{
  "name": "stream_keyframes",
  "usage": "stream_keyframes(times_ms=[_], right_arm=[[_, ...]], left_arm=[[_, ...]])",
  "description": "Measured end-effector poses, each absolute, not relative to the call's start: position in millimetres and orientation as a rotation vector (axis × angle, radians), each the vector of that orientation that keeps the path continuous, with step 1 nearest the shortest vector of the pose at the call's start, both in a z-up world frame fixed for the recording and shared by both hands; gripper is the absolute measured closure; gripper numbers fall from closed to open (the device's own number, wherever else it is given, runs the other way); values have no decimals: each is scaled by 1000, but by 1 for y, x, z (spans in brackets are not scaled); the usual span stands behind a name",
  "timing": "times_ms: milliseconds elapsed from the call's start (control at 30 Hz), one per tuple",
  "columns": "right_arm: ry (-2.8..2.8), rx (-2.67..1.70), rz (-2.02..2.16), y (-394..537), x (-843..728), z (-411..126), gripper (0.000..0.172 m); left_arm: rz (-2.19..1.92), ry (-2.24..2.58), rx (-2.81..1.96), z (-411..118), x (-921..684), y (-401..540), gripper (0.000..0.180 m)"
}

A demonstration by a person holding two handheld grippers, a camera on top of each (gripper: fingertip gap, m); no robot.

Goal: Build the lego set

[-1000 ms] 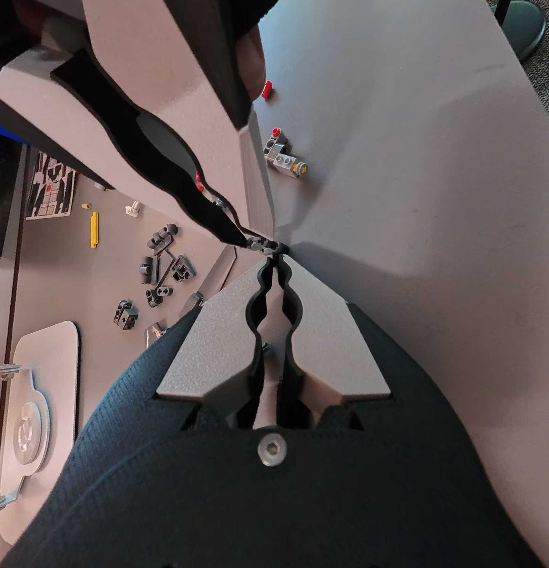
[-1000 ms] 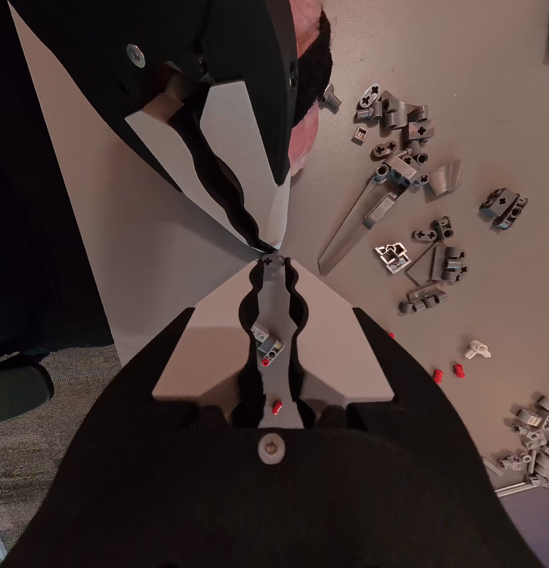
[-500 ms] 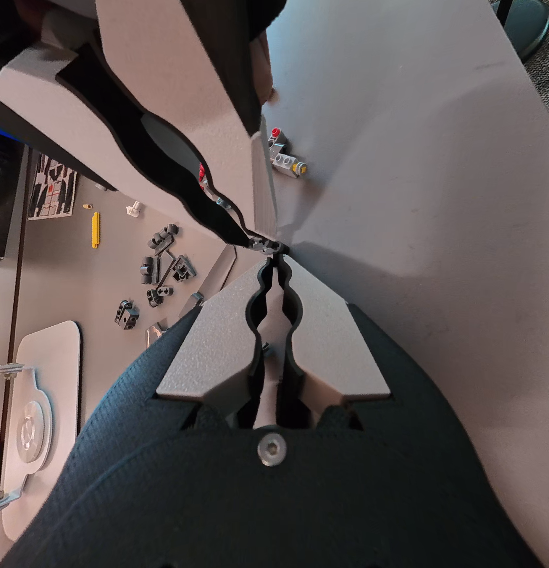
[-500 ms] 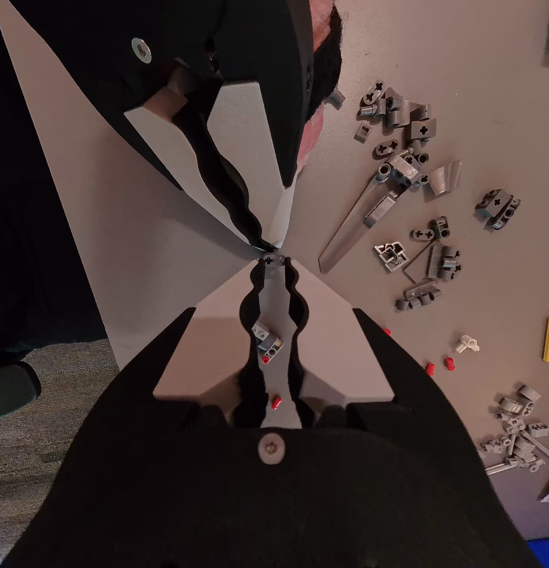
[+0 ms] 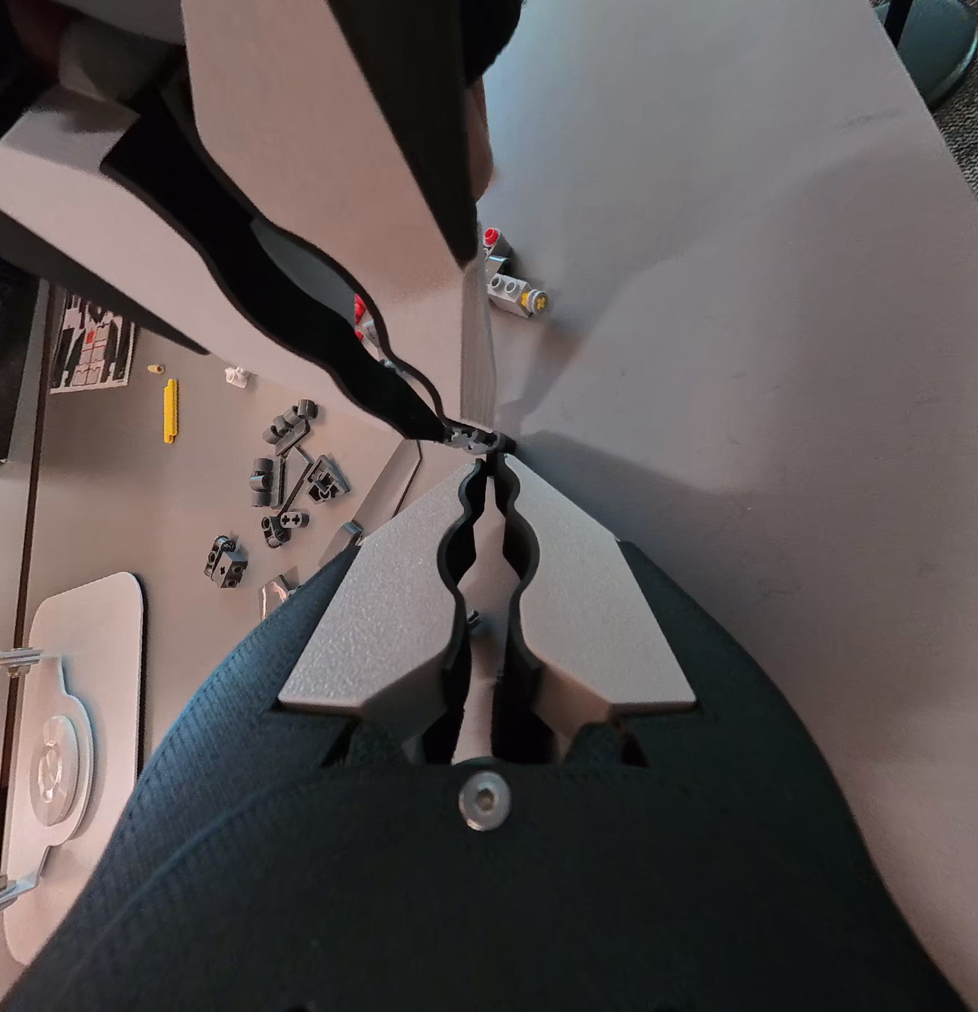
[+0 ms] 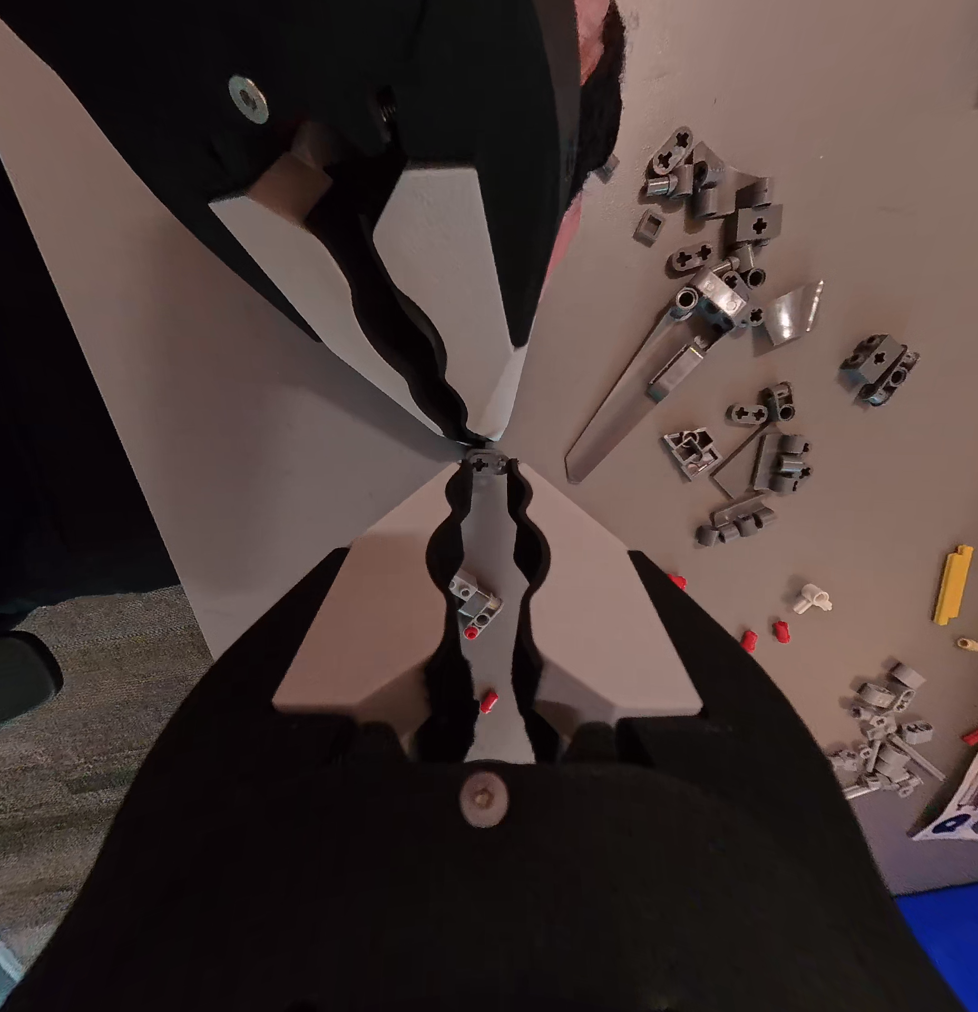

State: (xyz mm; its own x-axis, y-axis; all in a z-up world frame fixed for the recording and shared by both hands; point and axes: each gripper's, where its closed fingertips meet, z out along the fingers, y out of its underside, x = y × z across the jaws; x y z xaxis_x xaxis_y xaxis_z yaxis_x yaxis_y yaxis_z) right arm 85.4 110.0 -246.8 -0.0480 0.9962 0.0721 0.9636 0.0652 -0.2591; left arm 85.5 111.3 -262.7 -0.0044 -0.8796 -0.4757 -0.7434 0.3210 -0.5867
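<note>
Little has shifted: both grippers stay tip to tip above the grey table [image 5: 749, 274]. Right gripper [image 6: 488, 464] pinches a small grey connector [image 6: 488, 459]; left gripper [image 5: 489, 463] nearly closed, its grasp unclear. Loose grey parts [image 6: 749, 438] lie nearby.

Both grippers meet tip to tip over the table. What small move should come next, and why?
Probably ease the left gripper forward: its small black part touches the grey link pinched by the right gripper, so a gentle push may seat it.
</note>
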Motion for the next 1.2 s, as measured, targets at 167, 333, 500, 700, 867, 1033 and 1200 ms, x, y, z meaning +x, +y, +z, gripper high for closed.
stream_keyframes(times_ms=[167,333,500,700,867,1033,1200], right_arm=[[-2130,-2000,138,110,85,-247,162],[-2154,-2009,83,111,85,-248,162],[-2164,-2012,43,111,85,-248,162],[-2142,-1999,18,113,84,-247,161],[-2049,-1933,152,111,84,-238,158],[-2044,-1951,246,113,85,-237,166],[-2095,-1958,265,110,82,-242,172]], left_arm=[[-211,1773,-1458,-263,86,111,179],[-207,1772,-1456,-263,86,111,179],[-207,1771,-1456,-263,86,111,179],[-208,1771,-1454,-263,86,112,179],[-210,1772,-1456,-263,86,112,180],[-218,1773,-1458,-263,86,112,180],[-217,1774,-1458,-262,86,112,179]])
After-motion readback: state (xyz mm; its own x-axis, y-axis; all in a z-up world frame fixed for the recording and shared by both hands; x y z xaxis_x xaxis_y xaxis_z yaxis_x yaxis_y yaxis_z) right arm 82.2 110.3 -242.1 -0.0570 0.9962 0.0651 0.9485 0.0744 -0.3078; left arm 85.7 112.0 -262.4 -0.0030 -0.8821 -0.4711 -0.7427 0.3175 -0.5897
